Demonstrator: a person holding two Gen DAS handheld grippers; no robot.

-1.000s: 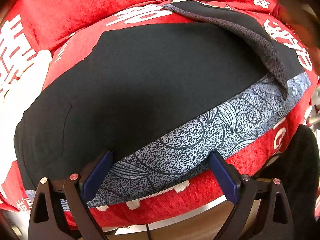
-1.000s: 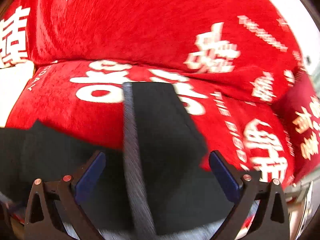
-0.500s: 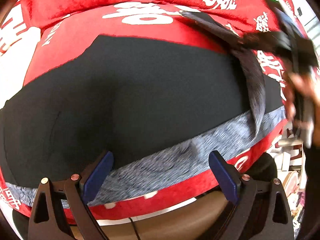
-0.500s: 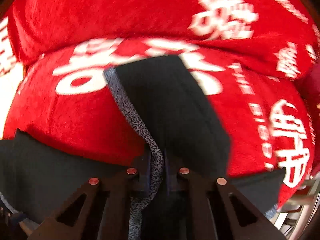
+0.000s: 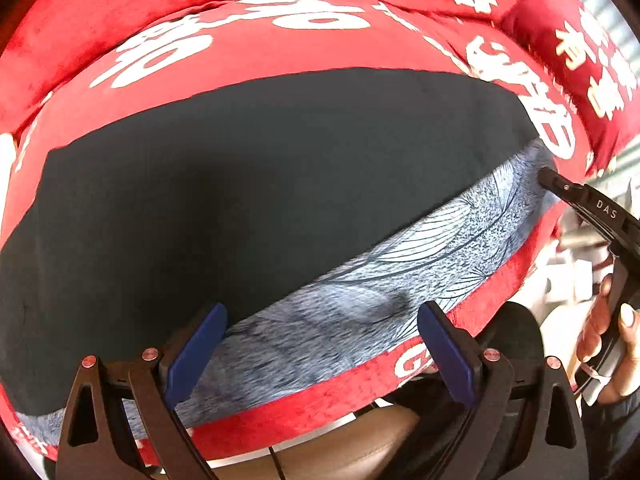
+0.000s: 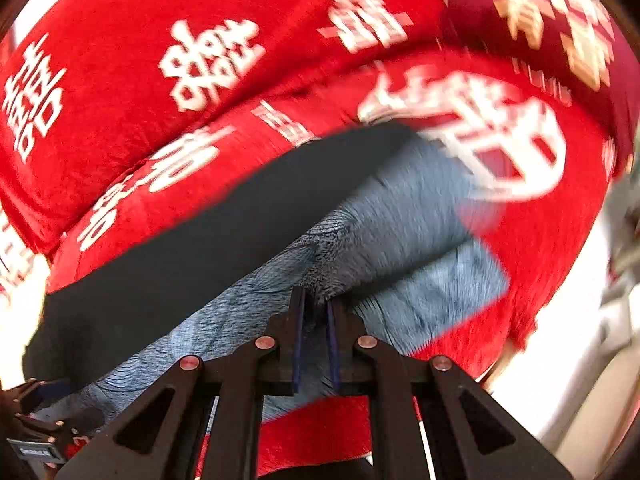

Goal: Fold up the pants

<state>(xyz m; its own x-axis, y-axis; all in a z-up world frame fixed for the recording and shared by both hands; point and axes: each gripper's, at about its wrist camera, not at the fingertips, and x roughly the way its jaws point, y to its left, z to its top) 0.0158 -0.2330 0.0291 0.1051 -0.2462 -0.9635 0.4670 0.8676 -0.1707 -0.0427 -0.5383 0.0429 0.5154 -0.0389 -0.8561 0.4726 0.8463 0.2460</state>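
The pants [image 5: 260, 184] are black with a grey-blue patterned side panel [image 5: 400, 268]. They lie flat along the front of a red sofa seat. My left gripper [image 5: 320, 344] is open and empty, hovering over the patterned panel near the seat's front edge. My right gripper [image 6: 316, 320] is shut on the patterned fabric [image 6: 400, 216] at the pants' right end. It also shows at the right of the left wrist view [image 5: 560, 184], its tips on the panel's far end.
The red sofa [image 5: 280, 40] has white characters, a back cushion behind the pants and a dark red cushion [image 5: 568, 52] at the right. Floor and pale furniture [image 6: 580, 360] lie beyond the seat's right edge.
My right gripper closed on the folded-back leg and carried it right and forward. The pants now lie flat with the panel along the front. The left gripper stayed open.
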